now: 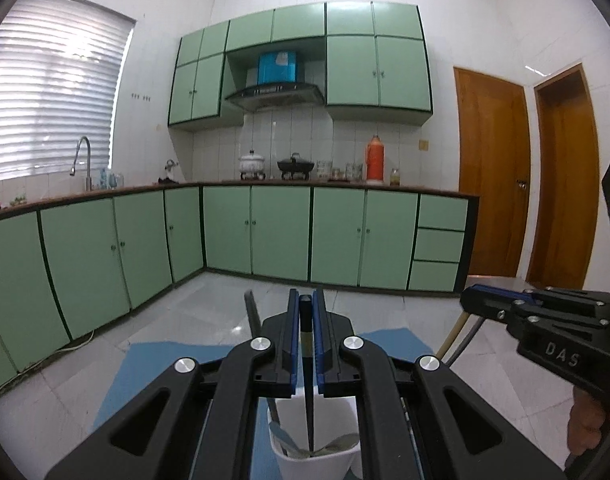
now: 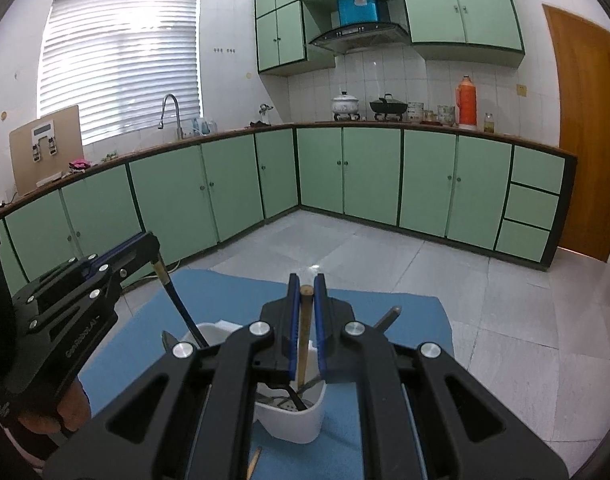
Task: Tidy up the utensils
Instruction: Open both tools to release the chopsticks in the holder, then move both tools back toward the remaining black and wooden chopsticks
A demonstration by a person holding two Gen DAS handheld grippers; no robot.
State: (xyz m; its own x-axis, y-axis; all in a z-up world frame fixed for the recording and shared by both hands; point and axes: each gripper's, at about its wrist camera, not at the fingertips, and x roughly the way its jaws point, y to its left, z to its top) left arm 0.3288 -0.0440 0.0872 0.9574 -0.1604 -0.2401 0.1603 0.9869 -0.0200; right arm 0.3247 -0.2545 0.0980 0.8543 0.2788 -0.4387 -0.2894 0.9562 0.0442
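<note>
White holder [image 2: 301, 420] stands on the blue mat [image 2: 405, 312]. Left gripper [image 1: 306, 300] pinches a dark chopstick [image 1: 308, 384] reaching into it; right gripper [image 2: 306, 282] pinches a bamboo chopstick [image 2: 303, 344]. Only the right view shows a stray stick [image 2: 253, 462] near the mat's front edge.

dark chopstick [image 1: 310, 408] & wooden chopstick [image 2: 303, 344] upright in white holder [image 2: 301, 420]

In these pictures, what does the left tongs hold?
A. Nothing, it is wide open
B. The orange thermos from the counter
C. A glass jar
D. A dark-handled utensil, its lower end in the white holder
D: the left tongs is shut on the dark-handled utensil, which runs down between its fingers into the white holder.
</note>
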